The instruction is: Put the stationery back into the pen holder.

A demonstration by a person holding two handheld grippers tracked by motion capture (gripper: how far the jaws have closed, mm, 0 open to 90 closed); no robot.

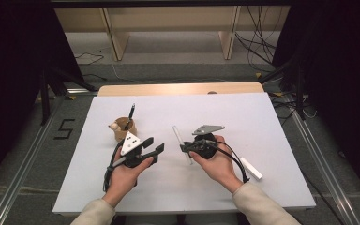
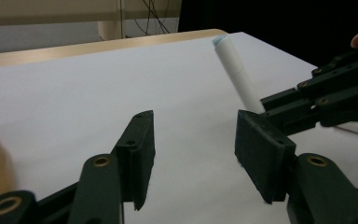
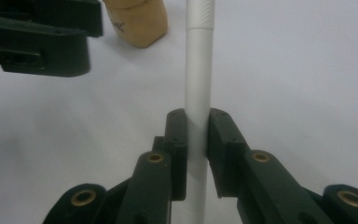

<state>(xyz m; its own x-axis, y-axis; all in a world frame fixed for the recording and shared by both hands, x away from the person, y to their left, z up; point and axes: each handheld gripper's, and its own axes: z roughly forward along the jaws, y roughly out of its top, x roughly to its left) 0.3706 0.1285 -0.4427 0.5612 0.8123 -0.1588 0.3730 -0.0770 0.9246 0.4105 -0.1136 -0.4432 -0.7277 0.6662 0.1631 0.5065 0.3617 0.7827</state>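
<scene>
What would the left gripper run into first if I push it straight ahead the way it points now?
Probably the white pen that the right gripper holds clamped. It crosses just ahead of the open left gripper, slightly toward the right gripper's side; depth is hard to judge.

The pen (image 3: 198,70) is looking like matt white plastic, the tongs (image 3: 197,135) matt black plastic, the cup (image 1: 123,130) smooth wood.
</scene>
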